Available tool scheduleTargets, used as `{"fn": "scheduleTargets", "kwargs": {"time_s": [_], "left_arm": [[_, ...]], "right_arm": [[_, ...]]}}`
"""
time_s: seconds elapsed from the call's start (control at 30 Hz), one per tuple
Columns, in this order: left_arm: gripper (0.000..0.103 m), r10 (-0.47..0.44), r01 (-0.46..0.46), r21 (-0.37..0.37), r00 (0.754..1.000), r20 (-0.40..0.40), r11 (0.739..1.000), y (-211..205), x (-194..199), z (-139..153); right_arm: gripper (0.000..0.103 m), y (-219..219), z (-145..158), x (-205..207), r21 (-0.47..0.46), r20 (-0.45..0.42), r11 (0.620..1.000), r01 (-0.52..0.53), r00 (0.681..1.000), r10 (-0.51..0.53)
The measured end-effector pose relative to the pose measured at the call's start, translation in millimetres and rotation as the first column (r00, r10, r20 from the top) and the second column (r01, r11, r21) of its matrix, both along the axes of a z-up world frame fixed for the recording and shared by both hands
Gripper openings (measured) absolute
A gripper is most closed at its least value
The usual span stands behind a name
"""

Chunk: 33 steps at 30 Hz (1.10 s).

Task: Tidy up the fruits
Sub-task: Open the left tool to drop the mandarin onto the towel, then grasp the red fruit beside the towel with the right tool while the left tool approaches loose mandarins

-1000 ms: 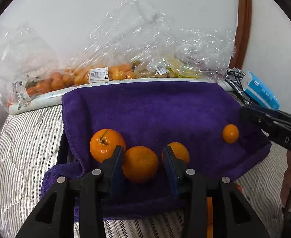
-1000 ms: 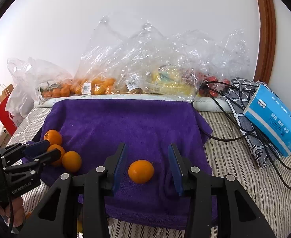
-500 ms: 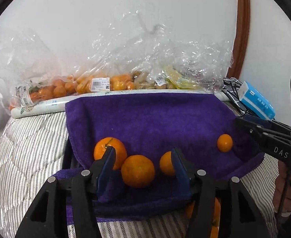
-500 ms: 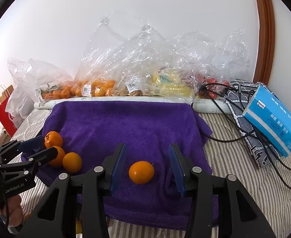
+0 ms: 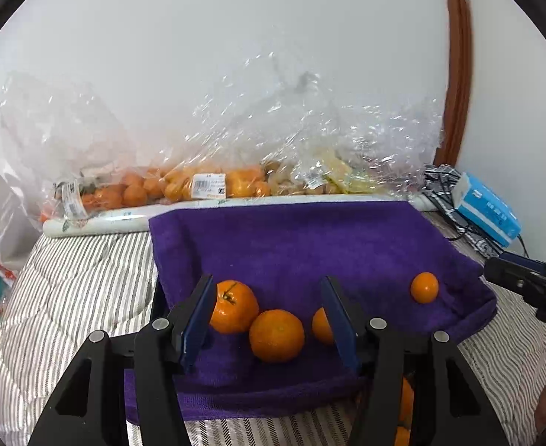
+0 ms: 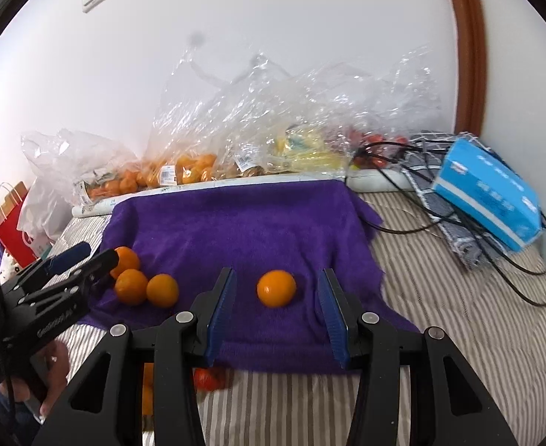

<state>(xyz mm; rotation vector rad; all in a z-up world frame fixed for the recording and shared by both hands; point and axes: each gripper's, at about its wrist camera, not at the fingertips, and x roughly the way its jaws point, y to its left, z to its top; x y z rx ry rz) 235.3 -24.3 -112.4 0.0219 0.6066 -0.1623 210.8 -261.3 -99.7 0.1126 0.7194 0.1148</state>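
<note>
A striped quilted bed (image 6: pixel 458 297) carries a purple towel (image 6: pixel 243 230); beside it lie black cables (image 6: pixel 440 219) and a blue box (image 6: pixel 492 193).

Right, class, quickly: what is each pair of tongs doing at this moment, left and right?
Left tongs: open, holding nothing; an orange lies loose between the pads.
Right tongs: open, empty; a lone orange sits ahead on the purple towel.

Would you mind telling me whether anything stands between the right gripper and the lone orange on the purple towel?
Nothing visible does. The right gripper is open, and the lone orange sits on the purple towel just beyond its fingertips, in line with the gap, with only bare towel between. The three other oranges lie well to the left, beside the left gripper.
</note>
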Motion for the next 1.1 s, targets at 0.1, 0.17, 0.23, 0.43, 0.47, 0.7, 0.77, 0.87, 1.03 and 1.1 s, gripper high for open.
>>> {"fn": "scheduleTargets", "kwargs": {"time_s": [0.1,0.17,0.23,0.43,0.47,0.7,0.77,0.87,1.03,1.1], "left_arm": [[0.056,-0.011,0.011,0.013,1.000,0.000,1.000,0,-7,5],[0.056,-0.017,0.017,0.020,1.000,0.003,1.000,1,-15,6],[0.056,-0.024,0.024,0.021,1.000,-0.003,0.999,4,-24,6],[0.056,-0.047,0.047,-0.017,0.998,-0.040,0.999,23,-50,3],[0.056,-0.048,0.047,-0.016,0.998,-0.043,0.999,25,-54,1],[0.056,-0.023,0.021,-0.025,0.998,-0.065,0.999,47,-76,-15],[0.056,-0.015,0.012,-0.039,0.997,-0.076,0.999,53,-80,-19],[0.056,-0.001,-0.004,-0.057,0.996,-0.085,0.998,63,-85,-25],[0.057,0.046,-0.053,-0.077,0.994,-0.097,0.996,75,-84,-33],[0.057,0.058,-0.067,-0.080,0.992,-0.112,0.994,77,-82,-35]], "right_arm": [[0.046,-3,11,-13,0.012,0.002,1.000,0.005,1.000,-0.005],[0.046,-3,17,-23,0.007,0.008,1.000,0.004,1.000,-0.004],[0.046,-2,22,-31,-0.011,0.016,1.000,0.010,1.000,-0.010],[0.046,3,30,-56,-0.047,0.068,0.998,0.037,0.997,-0.034],[0.046,3,30,-58,-0.033,0.062,0.999,0.031,0.998,-0.029],[0.046,23,29,-73,-0.029,0.036,0.999,-0.045,0.998,0.046],[0.046,29,26,-75,-0.023,0.036,0.998,-0.067,0.997,0.067],[0.046,36,21,-76,-0.006,0.024,0.996,-0.093,0.995,0.093],[0.046,47,7,-76,0.002,-0.002,0.993,-0.121,0.993,0.121],[0.046,51,2,-75,-0.001,-0.015,0.991,-0.131,0.991,0.131]]}}
